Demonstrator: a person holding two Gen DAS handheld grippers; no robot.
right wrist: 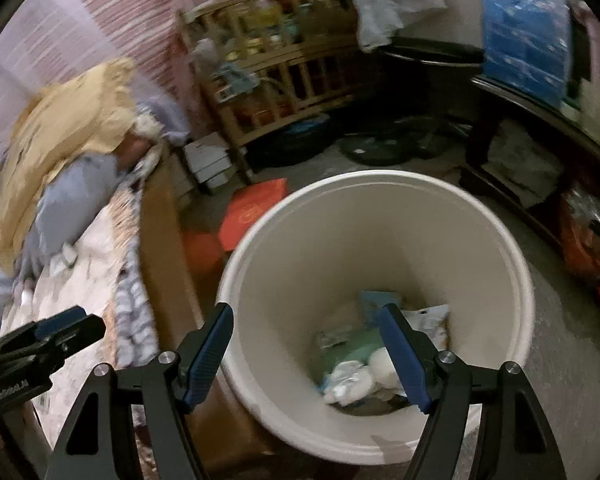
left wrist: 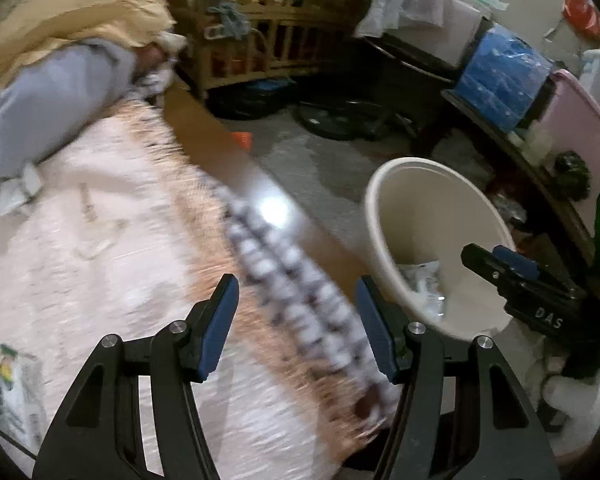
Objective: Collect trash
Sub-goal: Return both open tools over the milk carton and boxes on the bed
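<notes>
wrappers (right wrist: 352, 364) in bucket (right wrist: 380, 216), right view only

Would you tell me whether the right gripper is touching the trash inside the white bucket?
Apart. In the right wrist view the right gripper hangs open above the bucket's mouth, and the trash lies well below on the bottom.

The bed cover (left wrist: 112, 248) is smeared by motion blur — its print unreadable; the bucket's (right wrist: 380, 240) trash (right wrist: 356, 364) blurs into indistinct wrappers.
</notes>
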